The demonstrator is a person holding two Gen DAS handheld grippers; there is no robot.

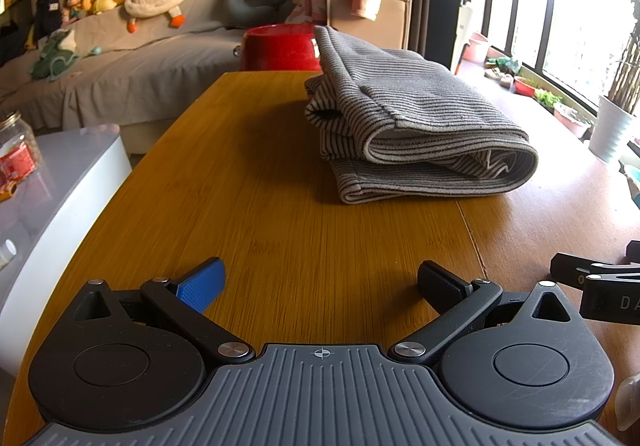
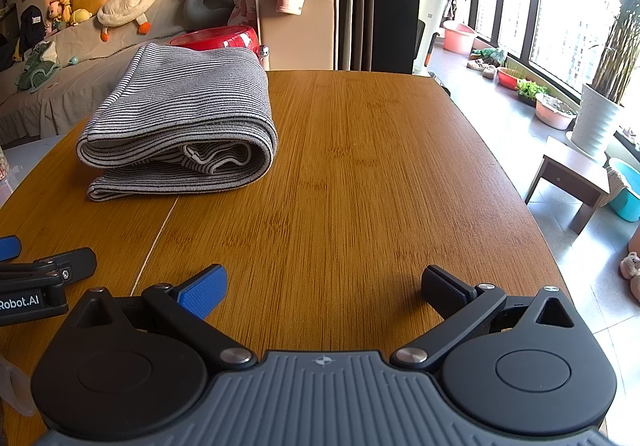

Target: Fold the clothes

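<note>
Folded striped garment (image 1: 416, 122) lies on wooden table (image 1: 280, 214) before grey sofa (image 1: 132, 58).

The wooden worktop (image 2: 360, 166) carried one folded grey striped garment (image 2: 180, 118), lying toward its far left part, across a seam in the boards.

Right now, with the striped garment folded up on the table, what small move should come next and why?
Probably pull both claws back. The striped garment already lies in a compact folded bundle on the wooden table, and the left claw and right claw are open, holding nothing, apart from it.
</note>
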